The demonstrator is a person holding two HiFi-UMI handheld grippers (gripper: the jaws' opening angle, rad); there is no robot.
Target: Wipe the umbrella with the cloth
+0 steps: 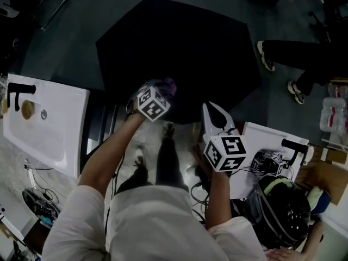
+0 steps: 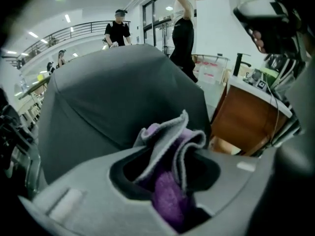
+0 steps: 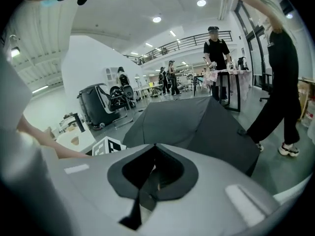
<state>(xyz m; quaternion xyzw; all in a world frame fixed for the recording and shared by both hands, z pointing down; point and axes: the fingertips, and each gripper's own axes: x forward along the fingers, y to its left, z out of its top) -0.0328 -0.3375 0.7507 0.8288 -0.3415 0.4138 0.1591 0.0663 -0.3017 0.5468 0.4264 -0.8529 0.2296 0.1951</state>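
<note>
My left gripper is clamped shut on a bunched purple and grey cloth, which sticks out past the jaw tips. From the head view the cloth sits over the near part of a black umbrella lying open on the floor; I cannot tell whether the cloth touches the fabric. The left gripper view shows the umbrella's dome just beyond the cloth. My right gripper has its jaws closed together, with the tips at the umbrella's near edge. A white washbasin lies on the floor left of the umbrella. A person's legs stand beyond the umbrella's right edge.
</note>
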